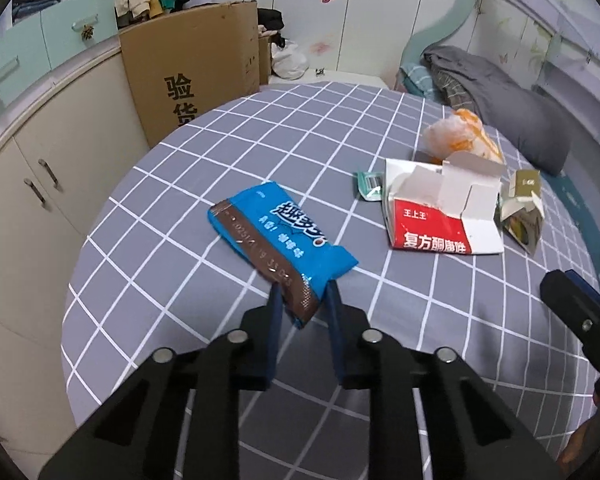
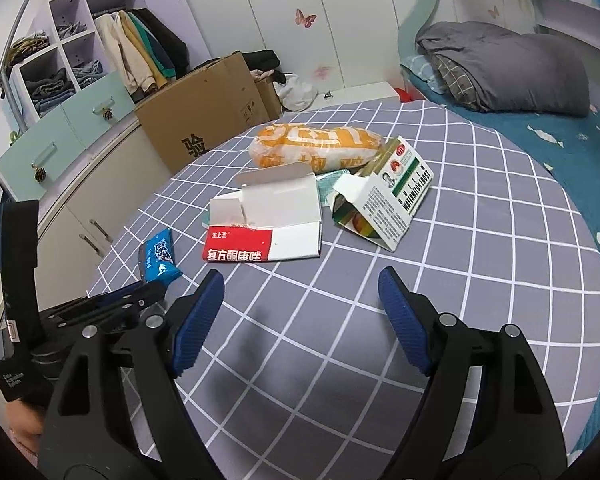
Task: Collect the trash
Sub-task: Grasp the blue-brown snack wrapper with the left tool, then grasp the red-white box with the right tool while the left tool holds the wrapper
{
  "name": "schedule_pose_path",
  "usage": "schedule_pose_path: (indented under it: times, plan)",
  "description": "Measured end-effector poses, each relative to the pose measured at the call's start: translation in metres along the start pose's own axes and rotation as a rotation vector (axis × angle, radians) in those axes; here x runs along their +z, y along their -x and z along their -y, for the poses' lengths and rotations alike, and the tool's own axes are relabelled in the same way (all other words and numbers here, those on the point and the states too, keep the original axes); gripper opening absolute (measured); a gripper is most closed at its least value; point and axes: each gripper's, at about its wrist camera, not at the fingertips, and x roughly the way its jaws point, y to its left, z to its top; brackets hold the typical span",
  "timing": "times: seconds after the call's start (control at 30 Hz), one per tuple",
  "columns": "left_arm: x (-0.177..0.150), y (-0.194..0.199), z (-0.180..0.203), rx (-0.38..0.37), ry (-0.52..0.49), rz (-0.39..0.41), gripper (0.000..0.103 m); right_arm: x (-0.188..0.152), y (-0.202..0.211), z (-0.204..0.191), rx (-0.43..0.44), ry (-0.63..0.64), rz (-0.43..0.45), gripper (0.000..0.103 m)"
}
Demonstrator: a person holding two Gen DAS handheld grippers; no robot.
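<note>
On the checked bed cover, left wrist view: five pieces of trash show here, and no bin or bag for them is visible.
Left gripper: its two blue fingers stand close together on the near end of the blue snack wrapper; the brown sealed edge sits between the pads, which seem to pinch it.
Blue snack wrapper, place: it lies flat on the bed cover, with only its near corner inside the jaws; the rest stretches away from the gripper.
Other trash: the red and white box, the small green packet, the orange bag and the green carton lie well apart from this gripper, to the right and farther back.

On the same cover, right wrist view: nothing is collected yet, as far as this view shows.
Right gripper: its jaws stand wide apart and hold nothing; only the bare cover is between them.
Red and white box, place: just ahead of the open fingers, a little to the left, not touching.
Green carton and orange bag: farther ahead, behind the box.
Blue snack wrapper: at the left, beside the tip of the other gripper.

Progress, as a judgement: the task is at its start; the first piece is just being gripped, and four more remain on the bed.
</note>
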Motion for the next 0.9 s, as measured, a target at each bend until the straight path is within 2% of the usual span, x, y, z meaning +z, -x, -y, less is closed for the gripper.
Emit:
schedule_pose_path:
  times: [0.17,0.3,0.4,0.53,0.67,0.8,0.9]
  plan:
    - [0.001,0.007,-0.013,-0.045,0.044,0.056,0.014,0.008,-0.007,-0.009,0.004,0.018,-0.007,0.078]
    - [0.008,0.016,-0.023,-0.044,0.077,0.108,0.012,0.014,-0.022,-0.019,0.016,0.023,-0.041,0.079]
    - [0.014,0.021,-0.029,-0.026,0.077,0.140,0.012,0.018,-0.037,-0.031,0.018,0.014,-0.072,0.086]
    - [0.018,0.020,-0.041,-0.025,0.094,0.145,0.012,0.023,-0.053,-0.051,-0.043,0.026,-0.075,0.090]
    - [0.020,0.012,-0.053,-0.021,0.110,0.130,0.012,0.028,-0.068,-0.067,-0.180,0.029,-0.075,0.093]
    - [0.020,0.005,-0.059,-0.031,0.117,0.117,0.012,0.029,-0.083,-0.075,-0.236,0.040,-0.091,0.096]
    - [0.019,0.001,-0.060,-0.037,0.120,0.109,0.012,0.028,-0.094,-0.079,-0.329,0.081,-0.102,0.097]
